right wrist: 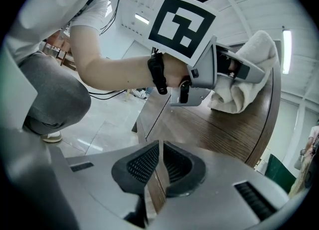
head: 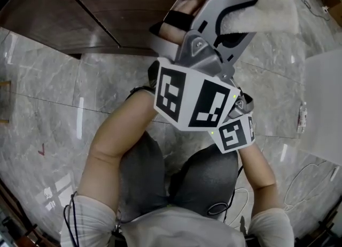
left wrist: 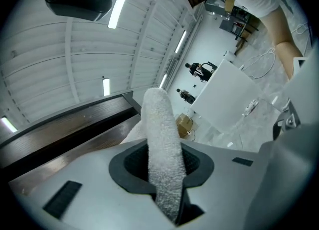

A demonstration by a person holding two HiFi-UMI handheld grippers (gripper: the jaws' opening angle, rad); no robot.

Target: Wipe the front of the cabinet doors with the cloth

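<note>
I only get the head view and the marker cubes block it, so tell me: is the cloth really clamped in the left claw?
Observer: Yes. The left gripper view shows the white cloth pinched between the jaws of the left claw.
Operator: And the right claw?
Observer: The right claw is empty, with its jaws drawn together.
Operator: Is the cloth on the door?
Observer: The right gripper view shows it bunched against the dark wood cabinet door.

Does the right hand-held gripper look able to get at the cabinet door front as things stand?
Probably yes. The cabinet door lies straight ahead of the right hand-held gripper, with nothing between them. The left hand-held gripper holds the cloth on the door further along, to one side of that path.
</note>
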